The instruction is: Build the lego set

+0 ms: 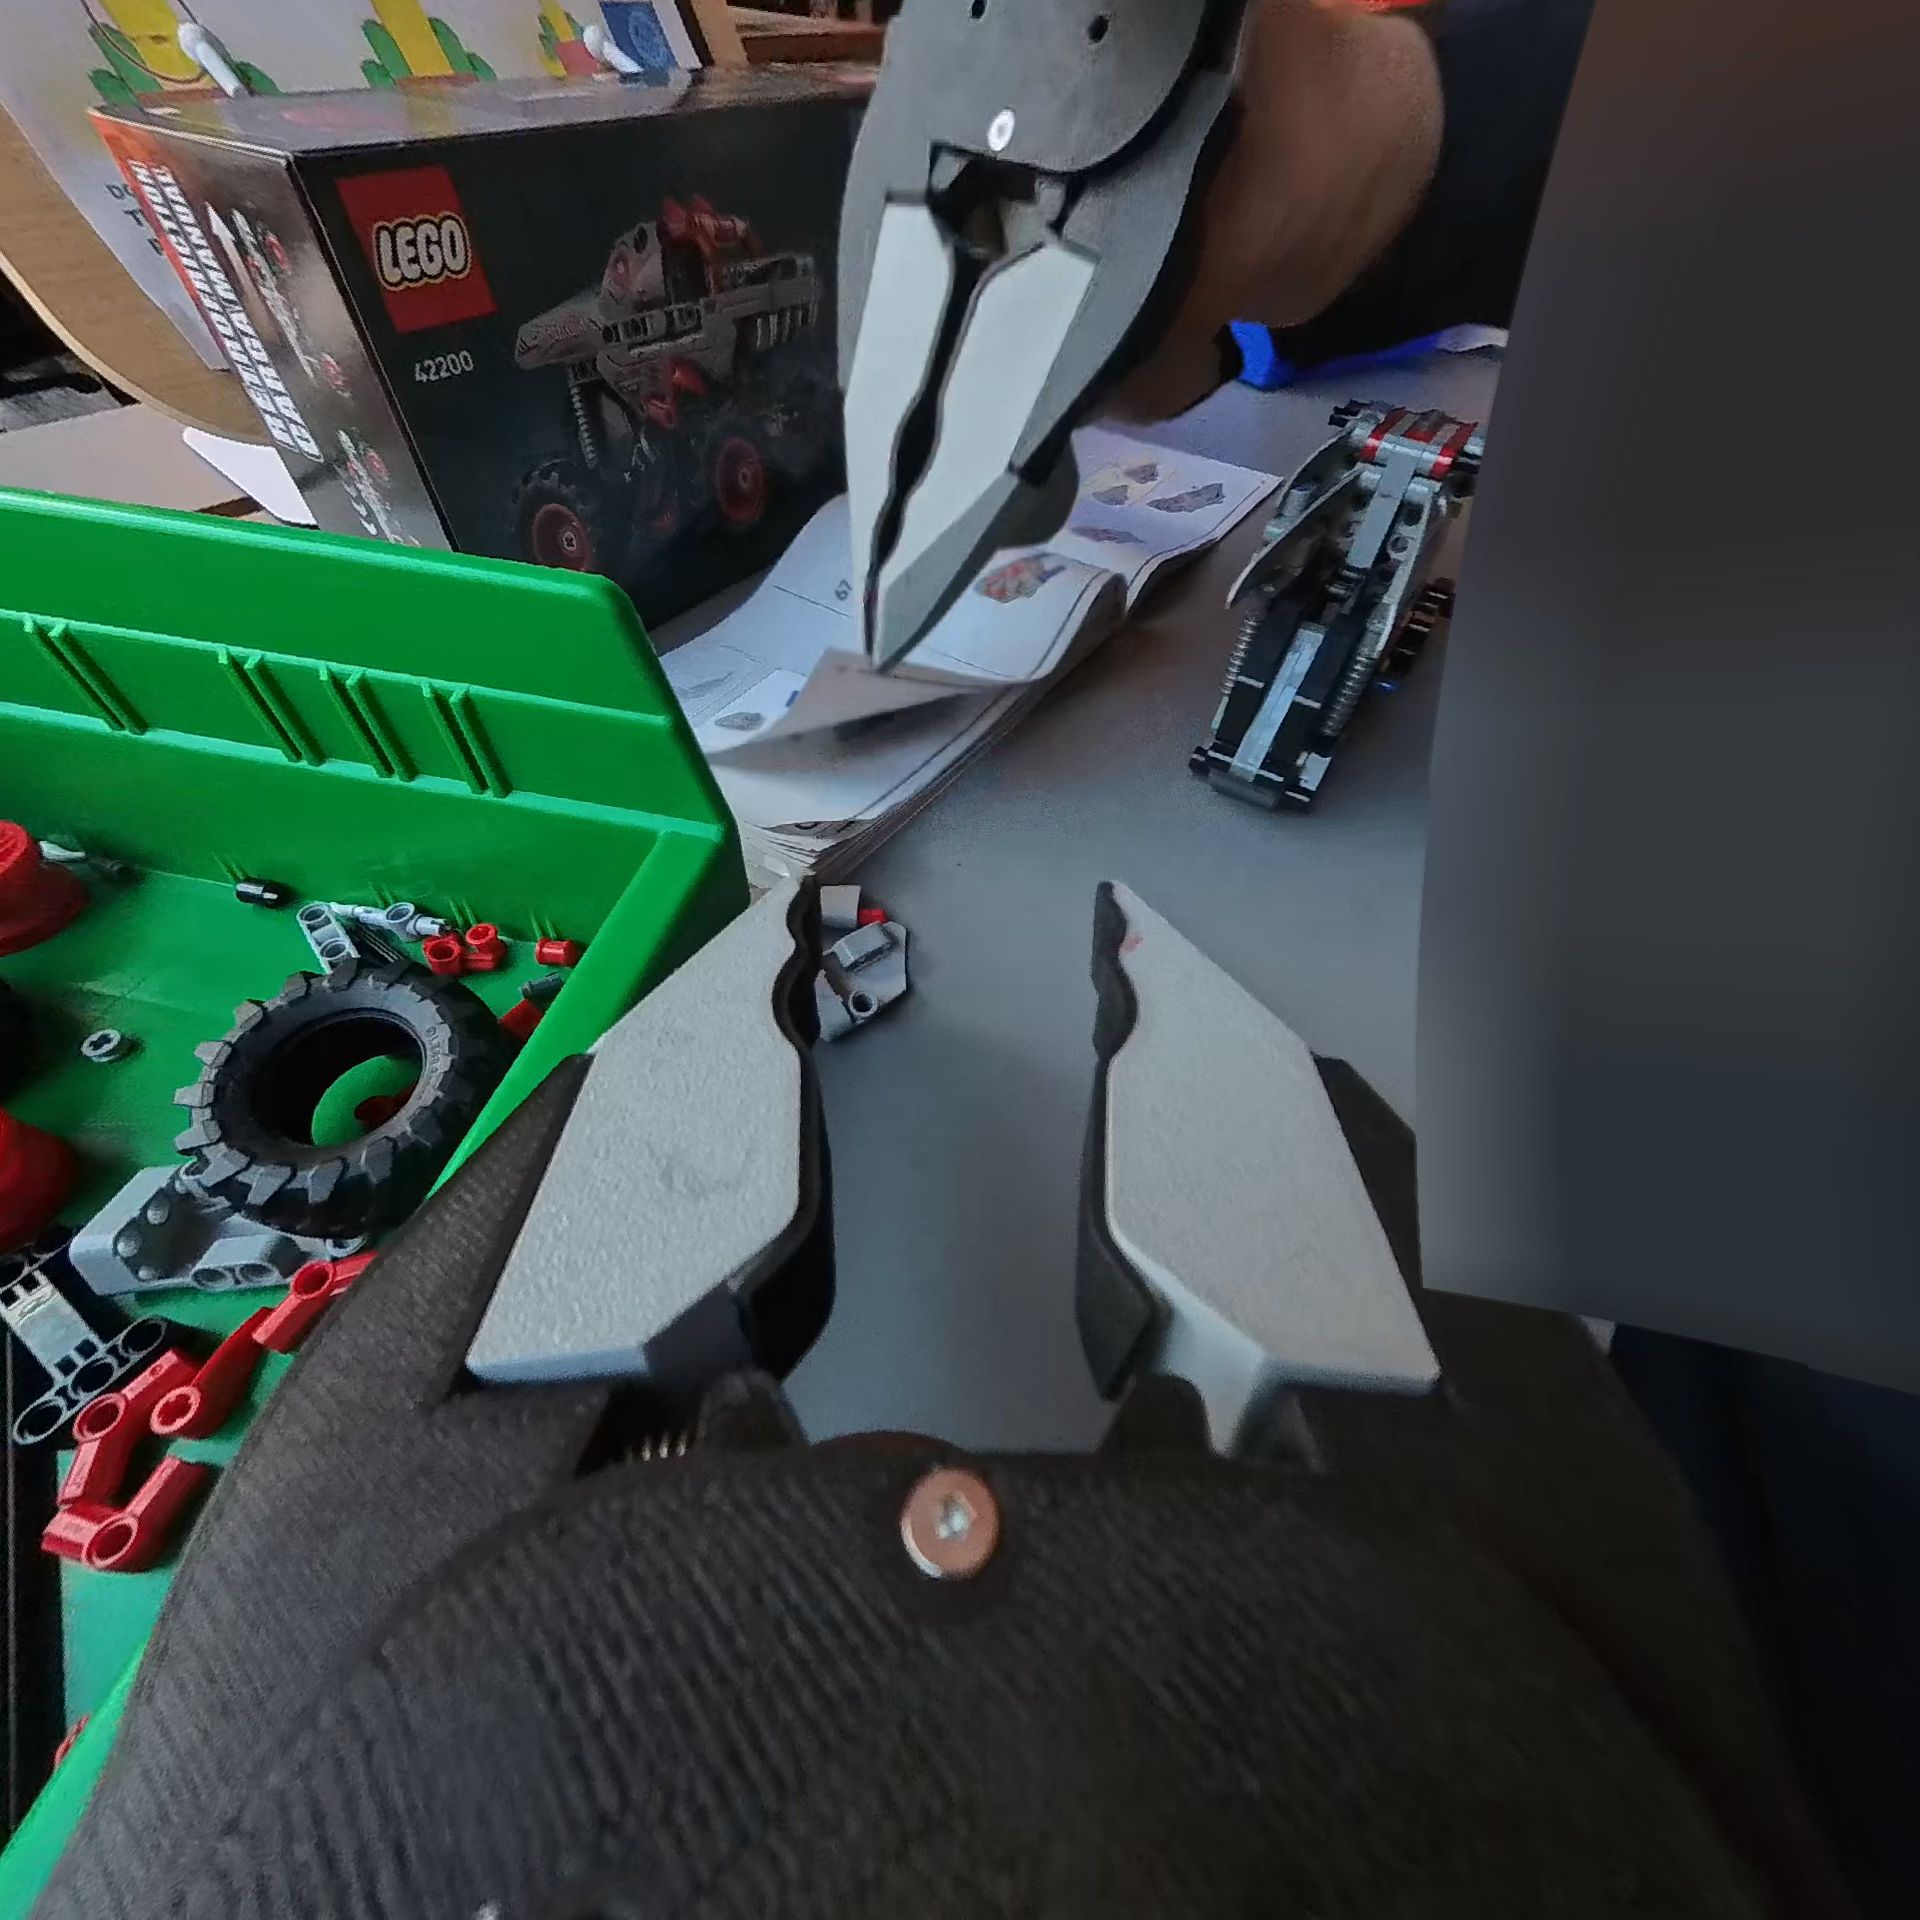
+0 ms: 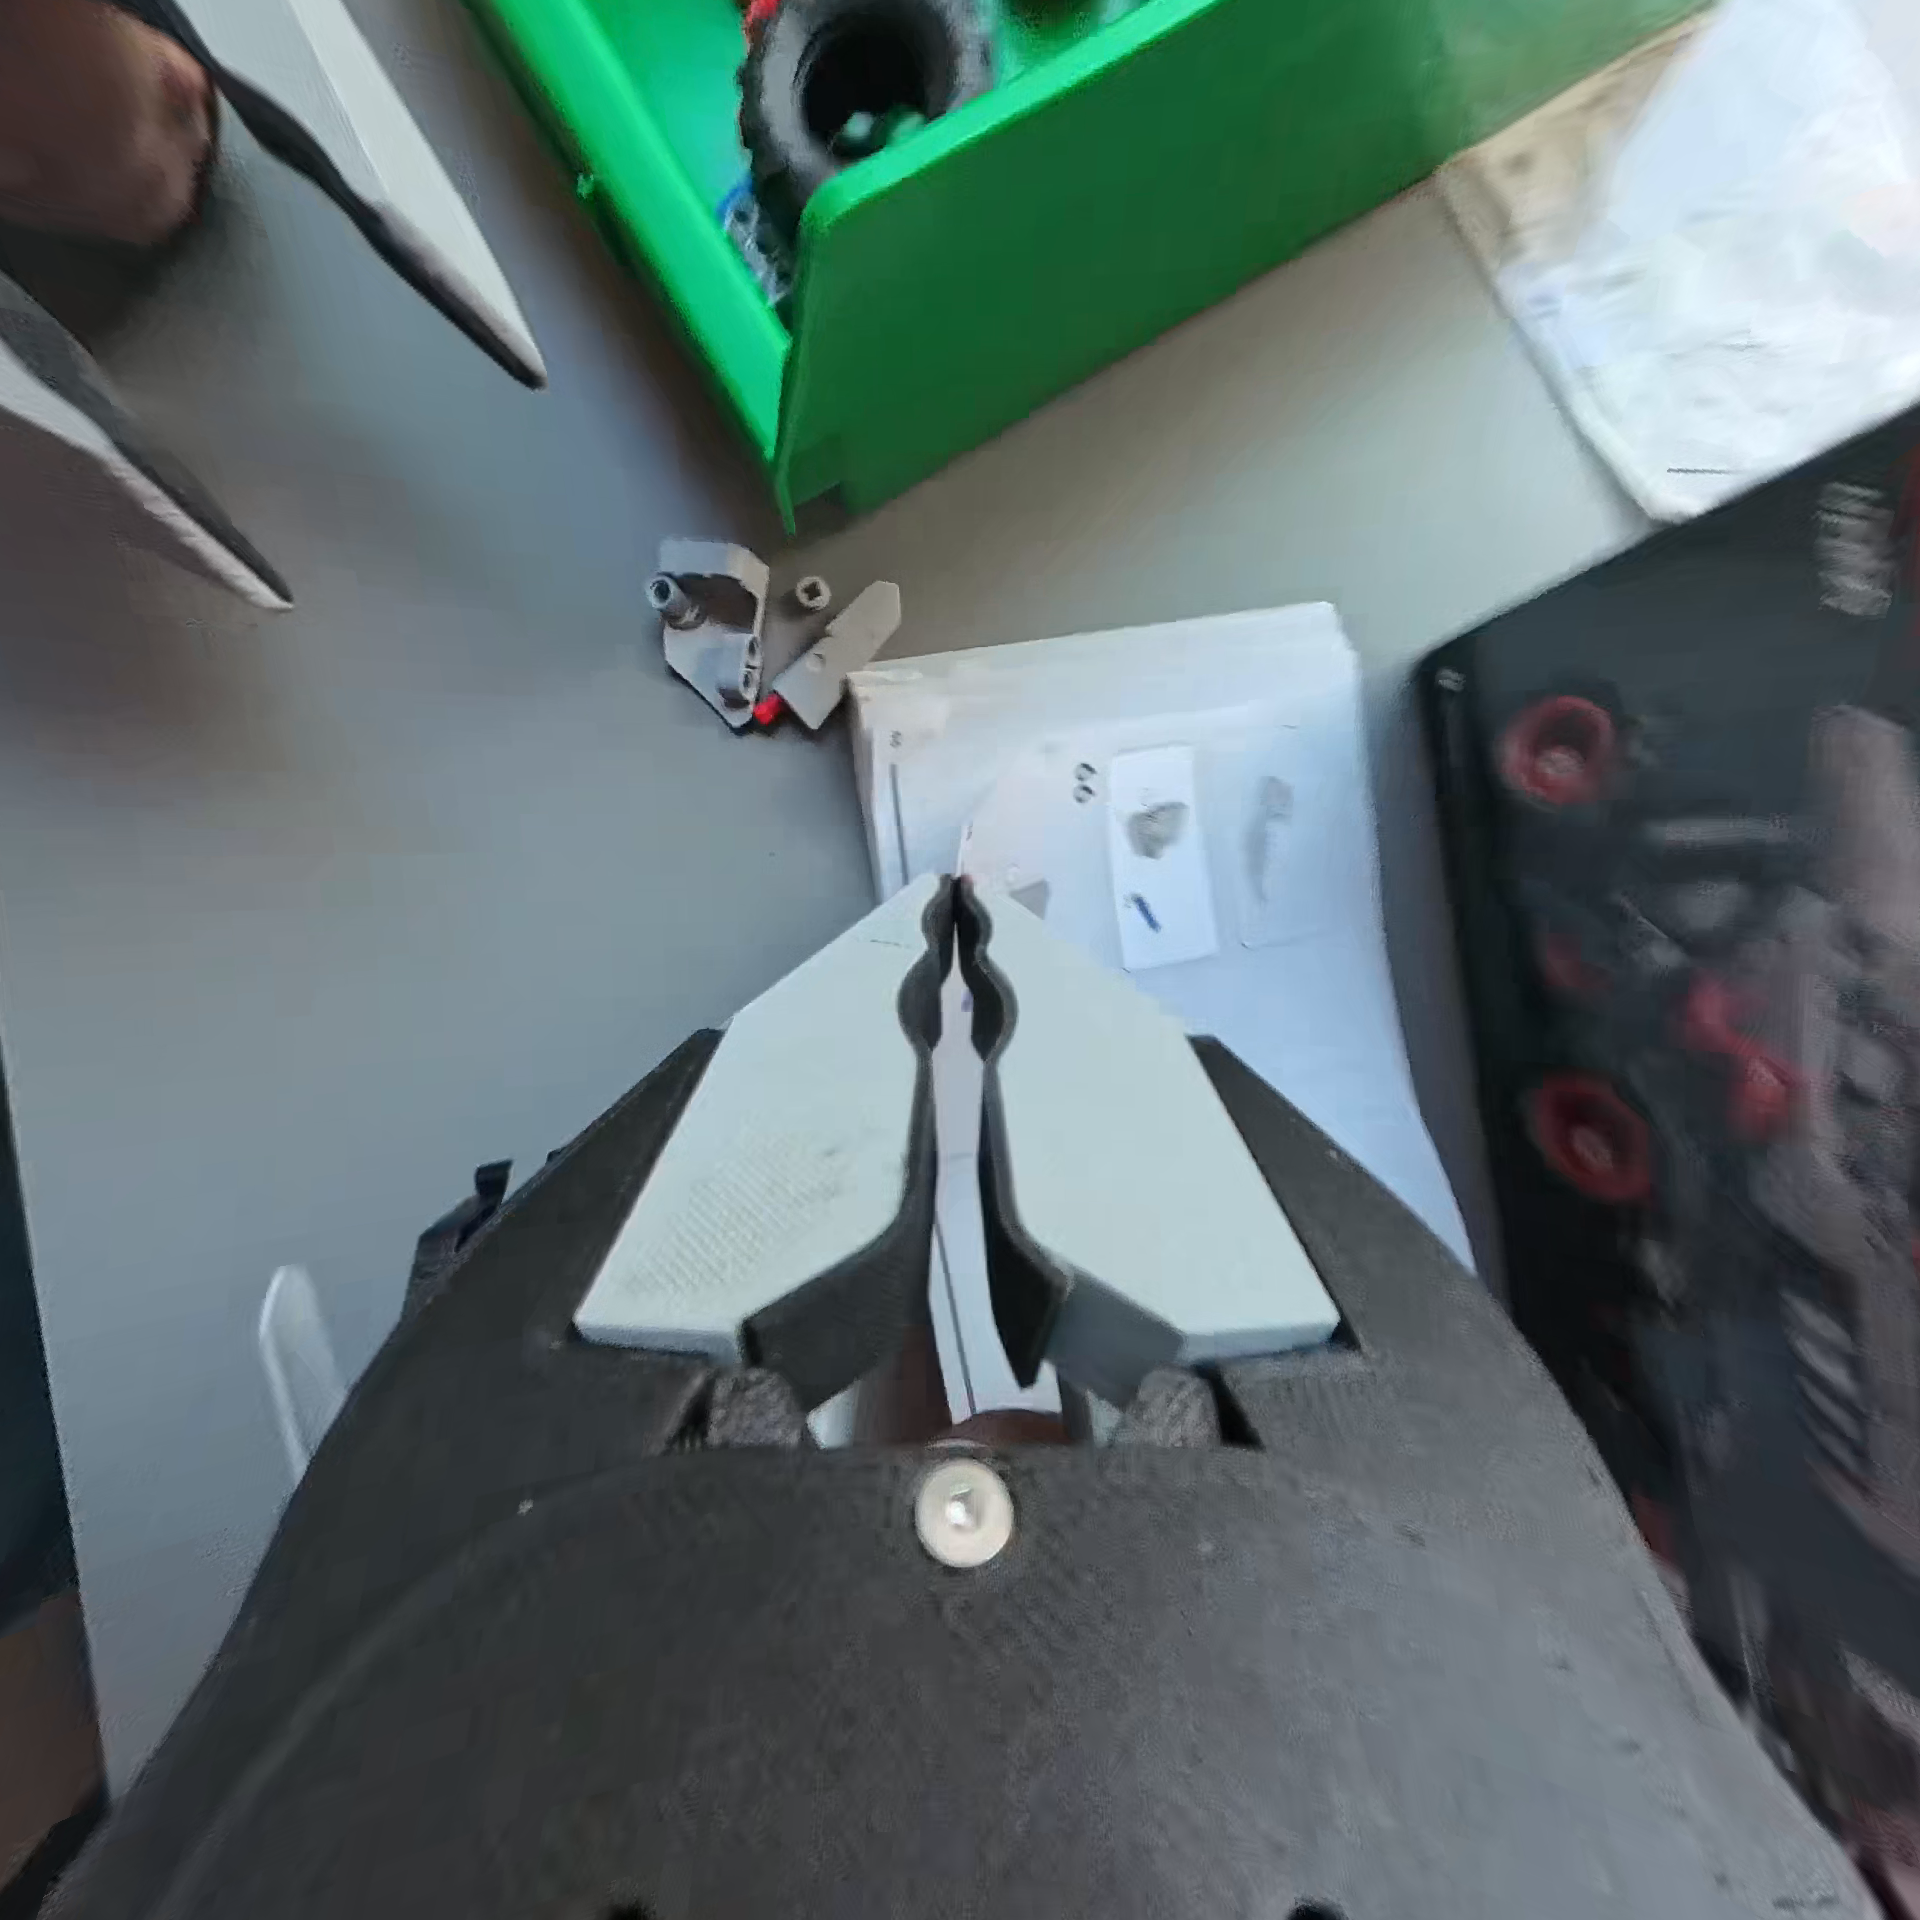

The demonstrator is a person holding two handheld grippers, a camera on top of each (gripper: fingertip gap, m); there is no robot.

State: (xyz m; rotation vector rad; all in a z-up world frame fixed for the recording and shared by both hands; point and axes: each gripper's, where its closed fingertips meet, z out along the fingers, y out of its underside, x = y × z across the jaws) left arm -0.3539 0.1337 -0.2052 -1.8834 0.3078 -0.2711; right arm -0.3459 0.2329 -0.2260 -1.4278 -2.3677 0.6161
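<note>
My right gripper (image 2: 956,883) is shut on a page of the open instruction booklet (image 2: 1143,831), and the white page runs up between its fingers. In the left wrist view it (image 1: 888,649) points down onto the lifted page of the booklet (image 1: 997,623). My left gripper (image 1: 956,904) is open and empty above the grey table; it also shows in the right wrist view (image 2: 414,490). A few small grey Lego pieces (image 1: 862,966) lie just past its left fingertip, next to the booklet corner (image 2: 727,634). A partly built chassis (image 1: 1340,603) lies at the right.
A green bin (image 1: 665,831) at the left holds a black tyre (image 1: 332,1091), red connectors and grey beams; it shows in the right wrist view (image 2: 1039,291) too. The Lego box (image 1: 582,343) stands behind the booklet. A clear plastic bag (image 2: 1714,260) lies beside the box (image 2: 1662,1039).
</note>
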